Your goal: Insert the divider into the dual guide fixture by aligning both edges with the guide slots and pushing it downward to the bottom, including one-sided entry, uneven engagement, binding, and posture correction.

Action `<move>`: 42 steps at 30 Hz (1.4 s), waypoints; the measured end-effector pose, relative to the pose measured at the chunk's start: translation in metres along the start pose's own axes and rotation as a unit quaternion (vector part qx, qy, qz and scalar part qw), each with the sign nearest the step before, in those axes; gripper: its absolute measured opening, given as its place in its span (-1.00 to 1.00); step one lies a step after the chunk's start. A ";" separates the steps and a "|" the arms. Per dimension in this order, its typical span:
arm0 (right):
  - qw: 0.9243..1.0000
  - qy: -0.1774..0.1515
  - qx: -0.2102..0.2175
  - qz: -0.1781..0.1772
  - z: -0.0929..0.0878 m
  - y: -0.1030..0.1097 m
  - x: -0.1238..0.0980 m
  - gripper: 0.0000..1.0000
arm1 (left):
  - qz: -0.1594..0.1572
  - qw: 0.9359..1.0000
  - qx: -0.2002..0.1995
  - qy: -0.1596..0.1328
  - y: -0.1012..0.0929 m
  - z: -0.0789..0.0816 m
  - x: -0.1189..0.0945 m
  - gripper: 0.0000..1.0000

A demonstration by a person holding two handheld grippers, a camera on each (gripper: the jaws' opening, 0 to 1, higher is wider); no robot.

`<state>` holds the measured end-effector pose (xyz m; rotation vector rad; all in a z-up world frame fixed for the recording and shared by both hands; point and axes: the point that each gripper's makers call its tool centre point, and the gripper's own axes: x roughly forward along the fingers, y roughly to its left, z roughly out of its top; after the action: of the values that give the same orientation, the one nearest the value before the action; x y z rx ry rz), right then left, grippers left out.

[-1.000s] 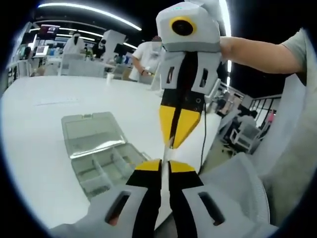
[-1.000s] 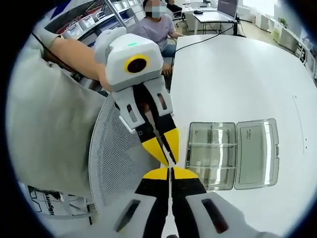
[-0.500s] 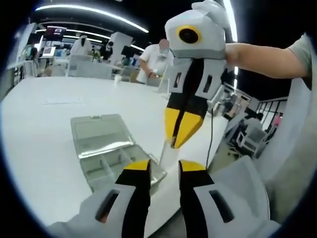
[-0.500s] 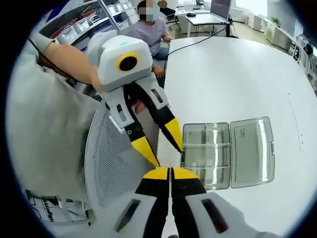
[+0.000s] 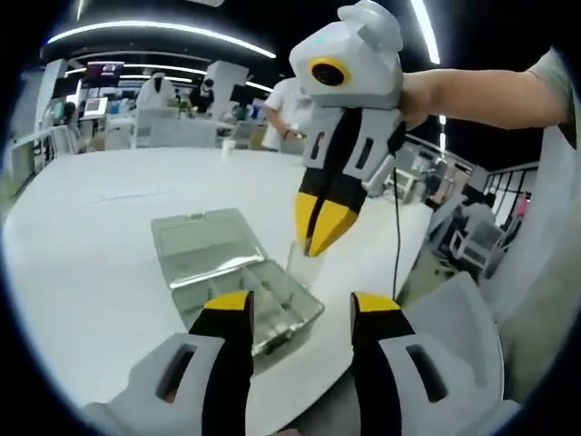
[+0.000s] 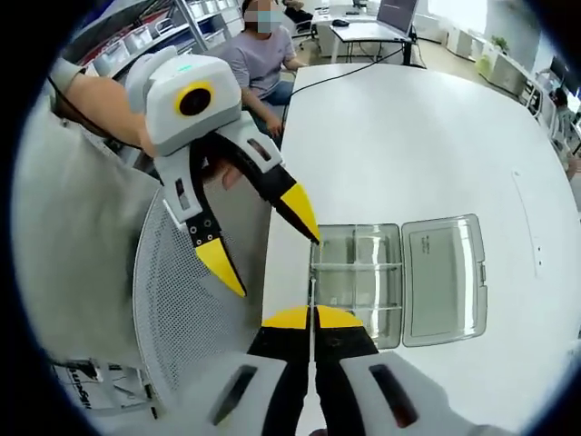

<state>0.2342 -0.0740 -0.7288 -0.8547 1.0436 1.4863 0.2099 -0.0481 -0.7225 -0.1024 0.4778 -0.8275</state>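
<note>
nearby, mesh chair back (image 6: 182, 309) beside table (image 6: 436, 145)

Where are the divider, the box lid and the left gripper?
divider (image 5: 304, 263), left gripper view, its clear lower part under the right gripper's tips
box lid (image 6: 442, 277), right gripper view, middle of the open lid
left gripper (image 6: 265, 247), right gripper view, between its spread tips

Right gripper (image 6: 313, 318) pinches the thin clear divider (image 6: 312, 292) upright, jaws closed tight. Left gripper (image 6: 263, 243) hangs just left, jaws spread wide. Open compartment box (image 6: 399, 277) (lid folded flat) lies on the white table (image 6: 427, 136).
</note>
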 end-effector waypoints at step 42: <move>0.997 0.049 -0.020 -0.050 0.007 -0.034 0.035 -1.00 | 0.045 0.999 0.003 0.029 0.024 -0.016 -0.009 0.42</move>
<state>0.2618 -0.0538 -0.7643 -1.0026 1.0298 1.3960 0.2136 -0.0241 -0.7401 -0.0518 0.5309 -0.7458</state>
